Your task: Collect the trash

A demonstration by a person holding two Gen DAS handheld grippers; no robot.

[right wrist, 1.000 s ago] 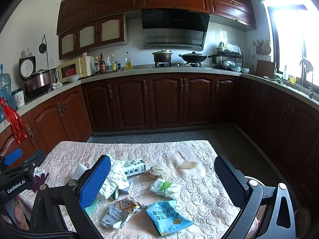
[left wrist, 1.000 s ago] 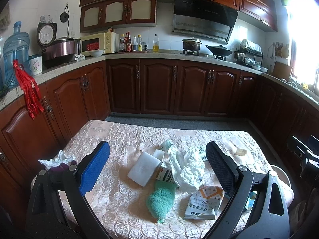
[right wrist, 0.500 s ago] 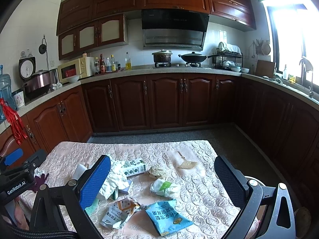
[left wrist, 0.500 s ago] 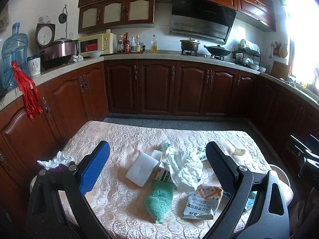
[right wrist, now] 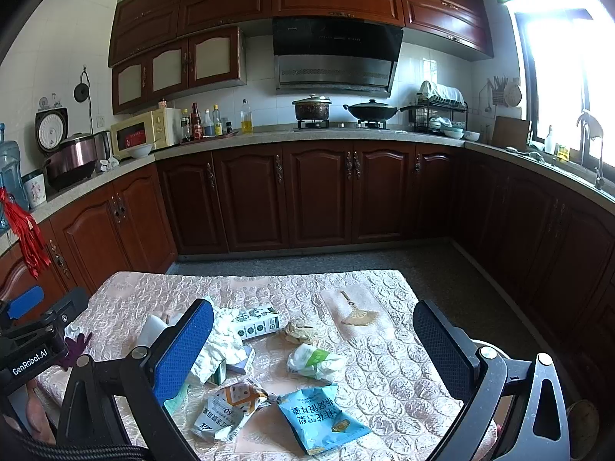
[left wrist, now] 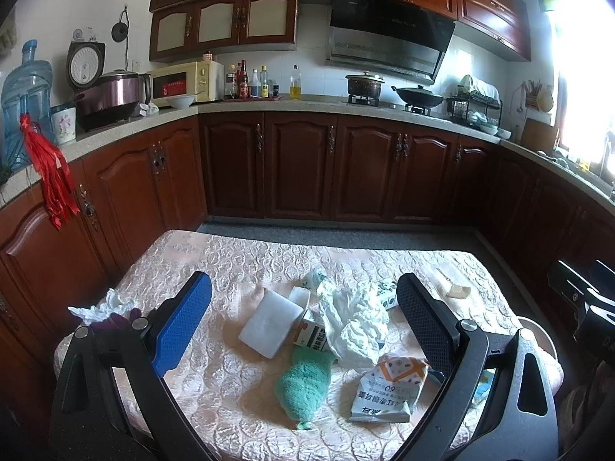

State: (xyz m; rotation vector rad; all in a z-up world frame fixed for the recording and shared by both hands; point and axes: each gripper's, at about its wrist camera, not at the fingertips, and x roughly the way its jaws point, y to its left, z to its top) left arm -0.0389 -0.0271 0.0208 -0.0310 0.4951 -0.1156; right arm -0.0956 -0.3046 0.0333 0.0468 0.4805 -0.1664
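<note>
Left wrist view: left hand-held gripper [left wrist: 303, 322] wide open, holding nothing.

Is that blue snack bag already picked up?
No, the blue snack bag lies flat on the table, between the right gripper's open jaws, untouched.

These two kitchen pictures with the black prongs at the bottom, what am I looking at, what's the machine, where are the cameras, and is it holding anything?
No robot here: a person carries a hand-held two-finger tool in each hand, each with a wide-angle camera looking forward along its fingers. One picture is from the left tool, the other from the right tool. Both are open and hold nothing. Below them a table with a quilted cover carries trash: a blue snack bag, a white snack bag, crumpled white paper, a small carton, a white block and a green cloth.
</note>
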